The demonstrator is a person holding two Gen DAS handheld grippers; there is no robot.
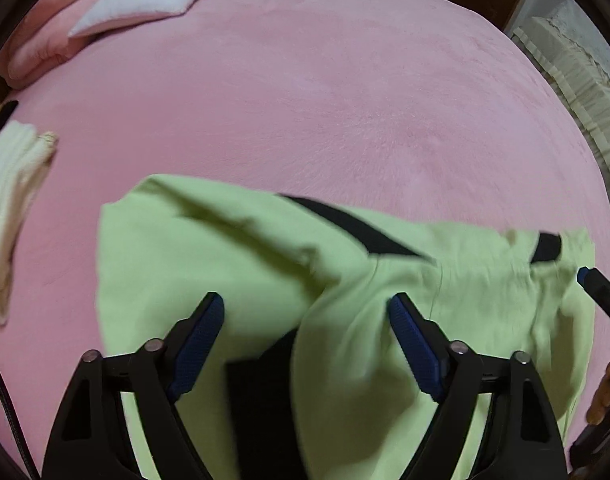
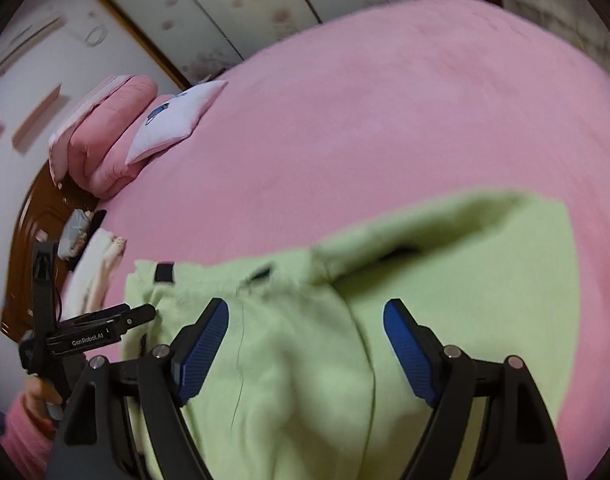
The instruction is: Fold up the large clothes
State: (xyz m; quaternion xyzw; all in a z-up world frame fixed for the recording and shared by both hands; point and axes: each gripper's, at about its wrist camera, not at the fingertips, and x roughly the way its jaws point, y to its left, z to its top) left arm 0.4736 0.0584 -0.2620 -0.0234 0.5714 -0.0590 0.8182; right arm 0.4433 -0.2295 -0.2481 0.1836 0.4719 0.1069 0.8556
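Garment (image 1: 233,264), light green, spread on the pink bed (image 1: 345,100), both tools released above it.
Left wrist: left tool (image 1: 305,308) gapes over bunched cloth. Right wrist: right tool (image 2: 305,312) likewise; pinching several layers could skew the fold.

garment (image 1: 233,248) lying on the bed (image 1: 345,100), spreading beneath and ahead of both grippers' fingers | folded towels (image 1: 9,208) lying far left of left fingers | pillow (image 1: 145,0) resting on folded blanket (image 1: 45,40), far ahead-left
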